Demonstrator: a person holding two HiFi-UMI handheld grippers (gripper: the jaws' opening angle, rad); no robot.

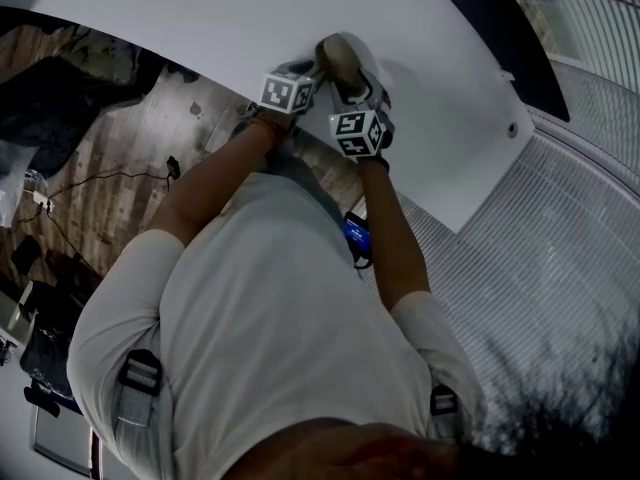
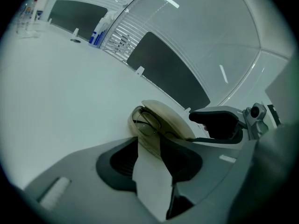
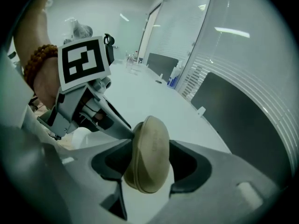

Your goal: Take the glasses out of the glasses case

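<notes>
Although the glasses (image 2: 146,124) lie inside the half-open glasses case (image 2: 164,117), its mouth faces my left gripper (image 2: 152,164), right at that gripper's fingertips. Both pairs of my fingers are spread wide; the case sits in each gap, pressed by neither. My right gripper (image 3: 147,167) straddles the case's closed back. Both hands angle forward and down, side by side, arms stretched over the white table (image 1: 200,18) where the case rests. A bead bracelet (image 3: 39,62) circles my left wrist.
</notes>
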